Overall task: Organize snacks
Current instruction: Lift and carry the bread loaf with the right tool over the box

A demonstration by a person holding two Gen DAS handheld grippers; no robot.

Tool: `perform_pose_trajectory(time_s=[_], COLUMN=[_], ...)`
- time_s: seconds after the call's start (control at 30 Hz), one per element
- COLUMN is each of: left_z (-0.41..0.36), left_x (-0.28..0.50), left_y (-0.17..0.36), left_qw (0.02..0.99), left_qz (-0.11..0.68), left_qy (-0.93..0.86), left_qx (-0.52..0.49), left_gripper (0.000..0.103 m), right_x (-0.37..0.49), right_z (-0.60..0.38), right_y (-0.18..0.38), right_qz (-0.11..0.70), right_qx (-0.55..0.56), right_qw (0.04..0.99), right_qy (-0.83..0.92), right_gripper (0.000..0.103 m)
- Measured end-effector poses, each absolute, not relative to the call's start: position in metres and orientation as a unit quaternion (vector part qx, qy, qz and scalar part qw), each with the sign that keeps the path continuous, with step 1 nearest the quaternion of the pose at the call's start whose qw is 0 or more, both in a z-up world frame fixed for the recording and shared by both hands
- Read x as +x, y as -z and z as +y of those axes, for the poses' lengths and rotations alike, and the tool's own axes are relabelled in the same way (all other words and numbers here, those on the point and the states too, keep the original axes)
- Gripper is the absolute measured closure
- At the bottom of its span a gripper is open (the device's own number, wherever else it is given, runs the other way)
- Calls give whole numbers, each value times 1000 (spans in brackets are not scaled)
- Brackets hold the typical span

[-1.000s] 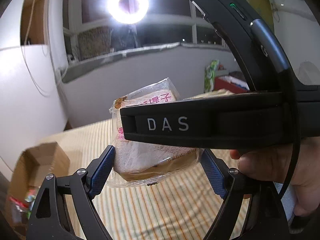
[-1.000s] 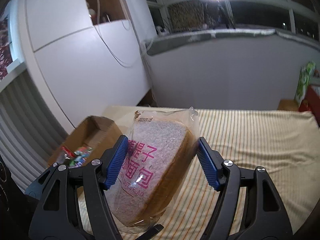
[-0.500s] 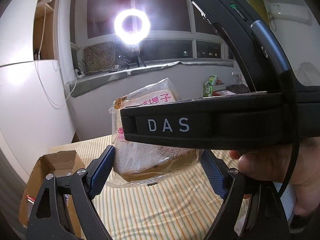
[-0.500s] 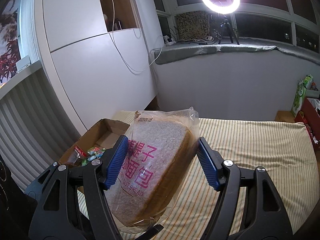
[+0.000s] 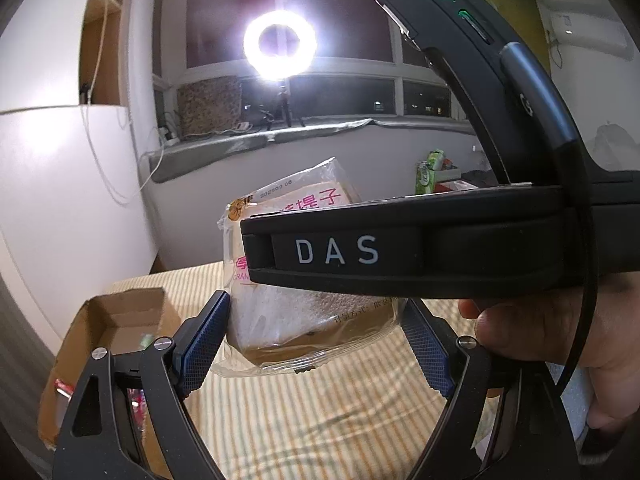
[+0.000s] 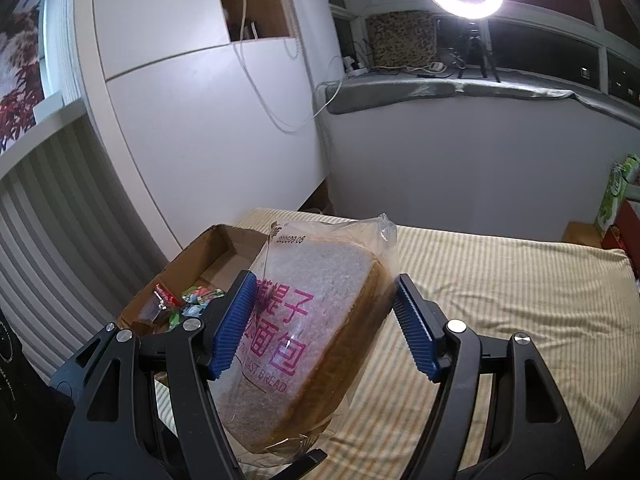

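One sealed slice of white toast bread in a clear plastic wrapper with pink lettering [image 6: 320,320] hangs tilted in the air above the bed with the yellow-striped cover [image 6: 500,300], touching nothing below it. The right claw [image 6: 326,304] is at a medium opening, with its blue ribbed pads [image 6: 236,320] against the two edges of the pack, so it appears to carry the slice. The left claw [image 5: 316,332] brackets the same pack from another angle. Its left pad meets the wrapper, but whether the other pad bears on it I cannot tell.

The pack is probably very light and soft. The crumb would flatten under a firm squeeze, and the glossy film looks slippery and loose around the bread. The crust edges are the firmest place to grip, across the width of the slice as the right claw has it. A grip on the empty crimped end of the film would likely let the slice swing or slide.

Beside the bed's left edge sits an open brown cardboard box [image 6: 224,248] holding a few small bright wrapped sweets [image 6: 196,296], the likely destination. A low, gentle release over them seems wise, since a drop could dent the slice.
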State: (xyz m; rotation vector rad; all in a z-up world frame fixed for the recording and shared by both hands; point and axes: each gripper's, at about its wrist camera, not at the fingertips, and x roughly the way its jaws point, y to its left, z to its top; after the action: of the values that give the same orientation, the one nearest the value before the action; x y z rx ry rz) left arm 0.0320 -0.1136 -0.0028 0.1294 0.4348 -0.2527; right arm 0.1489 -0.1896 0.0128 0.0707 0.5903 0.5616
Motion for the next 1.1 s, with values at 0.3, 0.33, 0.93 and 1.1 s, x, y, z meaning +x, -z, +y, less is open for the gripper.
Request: perform_pose_trajectory(time_s=[0.3, 0.33, 0.93, 1.1], left_z=[-58, -47, 64, 66], left_x=[28, 27, -12, -25], left_y=[5, 5, -8, -19], left_qw=[971, 972, 978, 982], left_qz=[219, 219, 206, 187], left_qy=[90, 83, -23, -27], left_qx=[38, 34, 18, 28], left_gripper=[19, 19, 19, 19], right_x=[153, 153, 115, 100], right_z=[-111, -98, 24, 21], right_y=[-14, -13, -31, -45], right_qz=[297, 298, 274, 260], right_qx=[2, -3, -50, -53], right_qw=[902, 899, 868, 871], right_qy=[-313, -320, -411, -413], right_gripper=[31, 31, 31, 31])
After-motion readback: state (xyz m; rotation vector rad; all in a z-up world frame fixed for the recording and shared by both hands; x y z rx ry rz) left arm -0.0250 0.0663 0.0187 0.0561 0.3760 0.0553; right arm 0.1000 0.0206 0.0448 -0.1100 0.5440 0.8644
